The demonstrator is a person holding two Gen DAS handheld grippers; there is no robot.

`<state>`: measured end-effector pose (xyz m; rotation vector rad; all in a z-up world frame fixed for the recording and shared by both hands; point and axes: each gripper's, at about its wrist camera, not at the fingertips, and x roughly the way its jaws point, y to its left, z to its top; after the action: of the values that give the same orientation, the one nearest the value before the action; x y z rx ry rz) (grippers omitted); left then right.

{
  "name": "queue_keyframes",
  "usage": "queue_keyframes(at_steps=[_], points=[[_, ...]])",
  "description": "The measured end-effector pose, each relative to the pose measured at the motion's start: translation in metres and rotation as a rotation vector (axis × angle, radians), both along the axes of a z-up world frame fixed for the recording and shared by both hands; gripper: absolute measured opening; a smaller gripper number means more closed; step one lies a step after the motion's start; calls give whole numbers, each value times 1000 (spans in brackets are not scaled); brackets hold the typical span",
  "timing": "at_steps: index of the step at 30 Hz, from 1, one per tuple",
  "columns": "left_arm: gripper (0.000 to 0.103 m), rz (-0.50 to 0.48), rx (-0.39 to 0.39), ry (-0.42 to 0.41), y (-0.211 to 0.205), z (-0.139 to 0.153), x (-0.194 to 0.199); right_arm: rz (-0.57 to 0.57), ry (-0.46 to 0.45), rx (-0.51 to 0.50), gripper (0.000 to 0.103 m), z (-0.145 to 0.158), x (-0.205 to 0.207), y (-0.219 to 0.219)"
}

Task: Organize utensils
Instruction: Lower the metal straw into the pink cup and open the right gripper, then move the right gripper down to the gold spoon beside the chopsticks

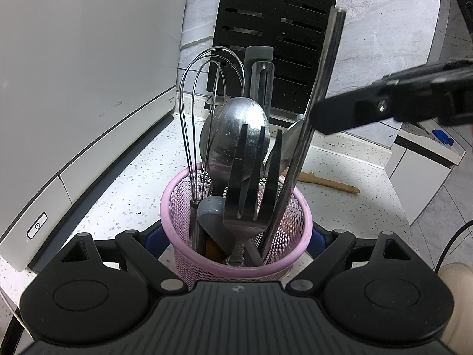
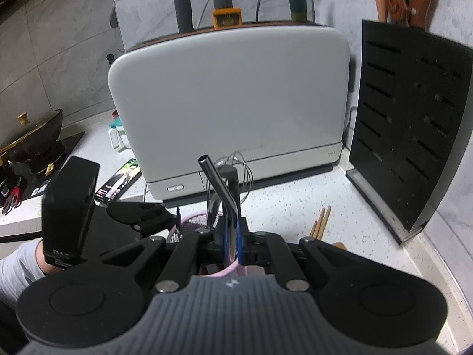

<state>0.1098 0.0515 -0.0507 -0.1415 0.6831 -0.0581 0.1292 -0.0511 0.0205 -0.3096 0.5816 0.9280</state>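
Observation:
A pink mesh cup (image 1: 236, 269) stands on the speckled counter, and my left gripper (image 1: 236, 233) grips it with a blue pad pressed on each side. Inside it stand a wire whisk (image 1: 207, 94), a steel ladle (image 1: 233, 136), a black slotted turner (image 1: 254, 177) and a grey utensil. A bundle of long steel sticks (image 1: 319, 88) leans into the cup's right side. My right gripper (image 2: 232, 236) is shut on these steel sticks (image 2: 218, 183) above the cup rim (image 2: 189, 222). In the left wrist view the right gripper (image 1: 325, 115) comes in from the right.
A white appliance (image 2: 230, 103) stands just behind the cup, with a black knife block (image 2: 408, 124) to its right. Wooden chopsticks (image 2: 320, 224) lie on the counter right of the cup. A phone (image 2: 118, 183) and a stove with a pot (image 2: 32, 136) are at left.

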Motion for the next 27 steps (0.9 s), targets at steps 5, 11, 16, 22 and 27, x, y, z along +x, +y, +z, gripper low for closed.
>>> queue_keyframes(at_steps=[5, 11, 16, 22, 27], points=[[103, 0, 0, 0, 0, 0, 0, -8, 35, -7, 2, -7, 6, 2], [103, 0, 0, 0, 0, 0, 0, -12, 70, -36, 2, -18, 12, 9], [103, 0, 0, 0, 0, 0, 0, -16, 93, -29, 3, -16, 13, 7], [103, 0, 0, 0, 0, 0, 0, -38, 100, -20, 7, -12, 14, 0], [103, 0, 0, 0, 0, 0, 0, -93, 83, -53, 8, -4, 18, -9]])
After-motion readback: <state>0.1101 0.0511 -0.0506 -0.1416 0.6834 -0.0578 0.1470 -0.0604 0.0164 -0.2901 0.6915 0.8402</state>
